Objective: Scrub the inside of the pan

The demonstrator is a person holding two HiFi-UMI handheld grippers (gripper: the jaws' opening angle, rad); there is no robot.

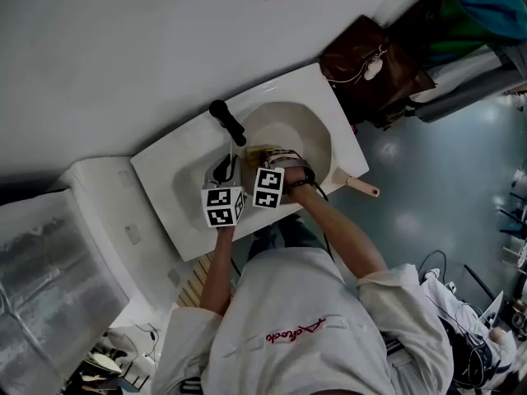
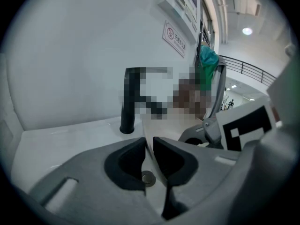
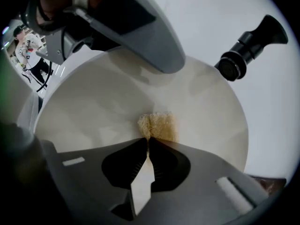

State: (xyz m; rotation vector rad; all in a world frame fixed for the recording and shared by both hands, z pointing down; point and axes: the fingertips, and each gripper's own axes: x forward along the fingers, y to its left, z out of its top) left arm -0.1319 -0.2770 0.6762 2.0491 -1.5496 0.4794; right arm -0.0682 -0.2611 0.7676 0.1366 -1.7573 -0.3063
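A cream-coloured pan [image 1: 300,130] lies tilted in the white sink [image 1: 165,167], its light handle [image 1: 362,188] sticking out over the sink's front right edge. My left gripper [image 1: 224,169] is shut on the pan's thin rim [image 2: 149,134], which passes between its jaws [image 2: 148,146]. In the right gripper view my right gripper [image 3: 148,142] is shut on a yellow sponge [image 3: 158,125] that presses against the pan's inner surface [image 3: 93,102]. In the head view the sponge [image 1: 257,151] shows just beyond the right gripper [image 1: 265,156].
A black faucet [image 1: 228,122] stands at the sink's back edge, close above both grippers, and shows again as the faucet [image 3: 248,41]. A white wall runs behind the sink. A brown bag [image 1: 370,64] hangs to the right. A white cabinet [image 1: 90,220] adjoins the sink's left.
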